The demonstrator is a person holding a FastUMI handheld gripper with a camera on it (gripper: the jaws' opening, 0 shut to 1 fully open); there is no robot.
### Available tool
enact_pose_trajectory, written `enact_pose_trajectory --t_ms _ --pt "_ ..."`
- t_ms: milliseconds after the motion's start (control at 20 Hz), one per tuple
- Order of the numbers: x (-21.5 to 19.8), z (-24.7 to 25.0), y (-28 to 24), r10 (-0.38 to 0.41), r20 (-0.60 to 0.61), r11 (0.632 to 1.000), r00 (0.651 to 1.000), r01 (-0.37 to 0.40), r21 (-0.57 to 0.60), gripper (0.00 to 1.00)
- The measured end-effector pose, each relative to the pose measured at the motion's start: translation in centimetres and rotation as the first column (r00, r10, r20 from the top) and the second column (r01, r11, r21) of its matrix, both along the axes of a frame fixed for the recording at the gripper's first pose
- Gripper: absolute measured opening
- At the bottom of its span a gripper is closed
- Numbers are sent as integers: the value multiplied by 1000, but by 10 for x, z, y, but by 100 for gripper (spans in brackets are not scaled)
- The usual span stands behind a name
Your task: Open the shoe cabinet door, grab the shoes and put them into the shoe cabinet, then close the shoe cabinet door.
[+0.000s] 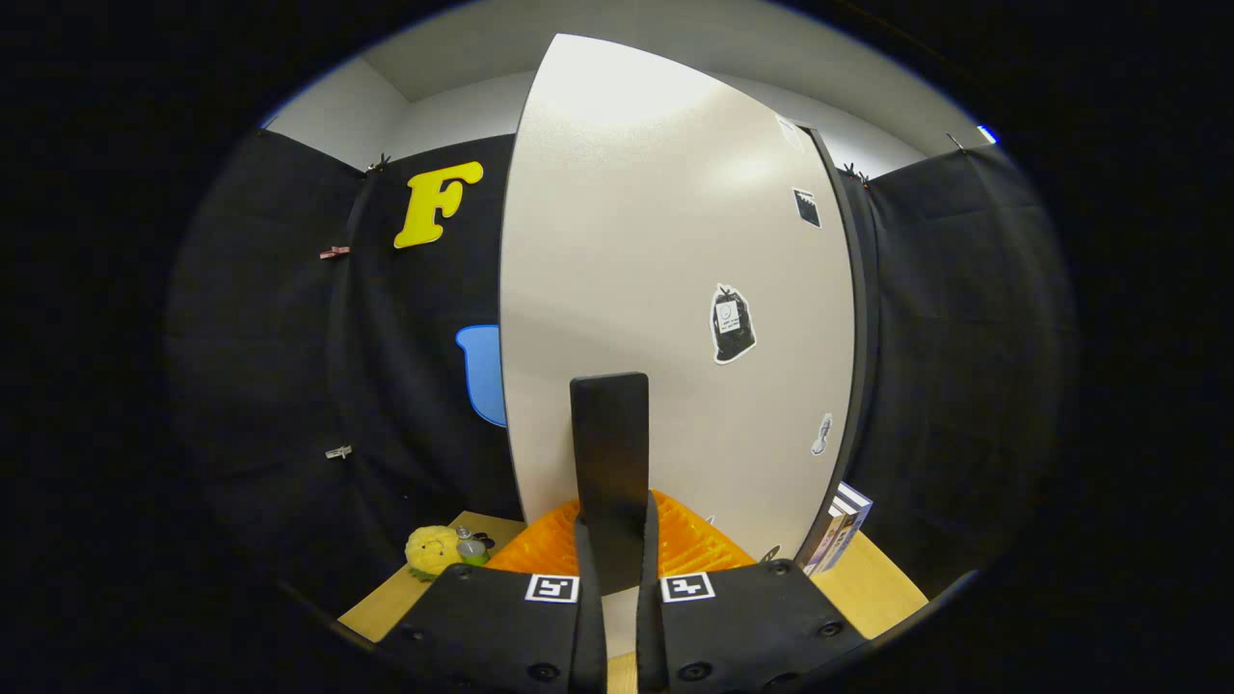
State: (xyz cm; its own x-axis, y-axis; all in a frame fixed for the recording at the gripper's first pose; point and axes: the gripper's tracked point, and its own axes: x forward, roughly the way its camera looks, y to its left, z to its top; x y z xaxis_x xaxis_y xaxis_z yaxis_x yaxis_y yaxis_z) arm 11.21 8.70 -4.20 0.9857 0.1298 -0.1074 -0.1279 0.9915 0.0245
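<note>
The shoe cabinet door [675, 289] is a tall pale panel with a few small stickers, standing right ahead of me. A dark upright bar, the door handle [609, 434], rises from between my fingers. My gripper [615, 516] is shut on the handle, one finger pressing each side of its lower part. The ribbed fingertips [699, 545] lie against the foot of the door. Along the door's right side a dark edge [853, 289] shows its thickness. I cannot tell how far the door stands open.
A yellow plush toy [432, 549] with a small greenish object [472, 549] sits on the wooden surface [386, 602] left of the door. Several books [841, 535] stand just right of the door's foot. Black cloth walls close in on both sides.
</note>
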Motion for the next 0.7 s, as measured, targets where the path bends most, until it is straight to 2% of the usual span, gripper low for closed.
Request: enact_pose_trajectory --t_ms 400,700 --pt "-54 8 -68 -23 0 1000 1000 23 3 16" --pt "-70 10 -121 0 13 999 1000 0 43 15"
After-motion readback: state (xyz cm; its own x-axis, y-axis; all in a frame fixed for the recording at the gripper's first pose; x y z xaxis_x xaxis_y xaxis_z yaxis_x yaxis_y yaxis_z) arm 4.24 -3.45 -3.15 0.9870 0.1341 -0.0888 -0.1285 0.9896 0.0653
